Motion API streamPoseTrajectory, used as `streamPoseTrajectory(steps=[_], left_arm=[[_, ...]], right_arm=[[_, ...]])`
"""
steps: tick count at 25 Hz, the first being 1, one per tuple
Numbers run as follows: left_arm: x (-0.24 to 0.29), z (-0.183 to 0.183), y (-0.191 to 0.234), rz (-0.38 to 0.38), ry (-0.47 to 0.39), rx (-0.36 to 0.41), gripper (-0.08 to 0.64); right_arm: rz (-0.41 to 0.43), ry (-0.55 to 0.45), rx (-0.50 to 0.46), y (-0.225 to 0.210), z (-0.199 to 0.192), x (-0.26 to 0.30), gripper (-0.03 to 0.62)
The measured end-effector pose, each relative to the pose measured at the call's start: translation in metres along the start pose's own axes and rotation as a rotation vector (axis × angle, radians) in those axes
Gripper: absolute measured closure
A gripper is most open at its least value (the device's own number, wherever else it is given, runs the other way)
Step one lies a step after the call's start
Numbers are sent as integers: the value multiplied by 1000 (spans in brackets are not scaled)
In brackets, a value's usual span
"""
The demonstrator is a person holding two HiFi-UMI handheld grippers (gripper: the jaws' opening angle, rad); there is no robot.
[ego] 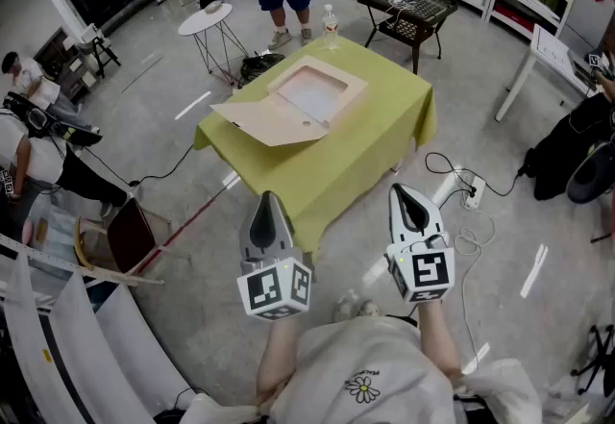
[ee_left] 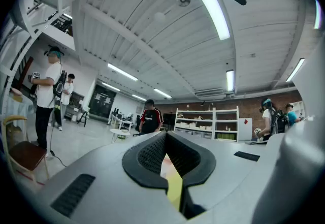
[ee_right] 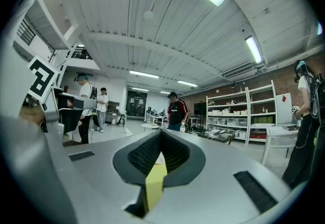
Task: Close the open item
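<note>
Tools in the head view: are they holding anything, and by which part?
Nothing is held. The left tool and right tool are both shut and empty, short of the open box on the table.

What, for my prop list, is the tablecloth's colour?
Yellow-green tablecloth; clearest in the head view.

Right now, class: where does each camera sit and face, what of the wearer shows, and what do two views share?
Head view: on the head, steeply down at the table and open box; left gripper, right gripper, forearms show.
Left gripper view: on that gripper, level along its shut jaws.
Right gripper view: likewise, on its gripper.
Shared: both gripper views show the person in red and black.
</note>
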State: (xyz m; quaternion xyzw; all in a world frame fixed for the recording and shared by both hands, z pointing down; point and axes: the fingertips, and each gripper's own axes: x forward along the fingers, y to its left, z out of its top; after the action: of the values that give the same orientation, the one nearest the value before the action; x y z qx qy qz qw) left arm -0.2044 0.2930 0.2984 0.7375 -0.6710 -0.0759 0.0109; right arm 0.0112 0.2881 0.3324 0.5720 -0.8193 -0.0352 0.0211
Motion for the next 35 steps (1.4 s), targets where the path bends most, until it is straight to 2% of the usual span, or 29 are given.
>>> streamPoseTrajectory(steps=[5, 11, 15, 21, 25, 31, 35], left_arm=[[5, -3, 0, 9, 2, -11, 546], [4, -6, -2, 22, 21, -9, 546], [3, -9, -5, 33, 23, -5, 546], [3, -11, -15, 55, -1, 1, 546], [1, -11, -30, 68, -36, -1, 546], [2, -25, -33, 92, -44, -10, 546], [18, -28, -42, 69, -46, -1, 546]], right_arm=[[5, -5, -15, -4, -2, 3, 583], [65, -4, 24, 1, -3, 2, 583], [68, -3, 32, -4, -9, 1, 583], [71, 17, 24, -21, -17, -5, 583], [113, 4, 24, -34, -25, -15, 583], [115, 5, 10, -45, -39, -20, 583], [87, 12, 31, -62, -44, -12, 583]])
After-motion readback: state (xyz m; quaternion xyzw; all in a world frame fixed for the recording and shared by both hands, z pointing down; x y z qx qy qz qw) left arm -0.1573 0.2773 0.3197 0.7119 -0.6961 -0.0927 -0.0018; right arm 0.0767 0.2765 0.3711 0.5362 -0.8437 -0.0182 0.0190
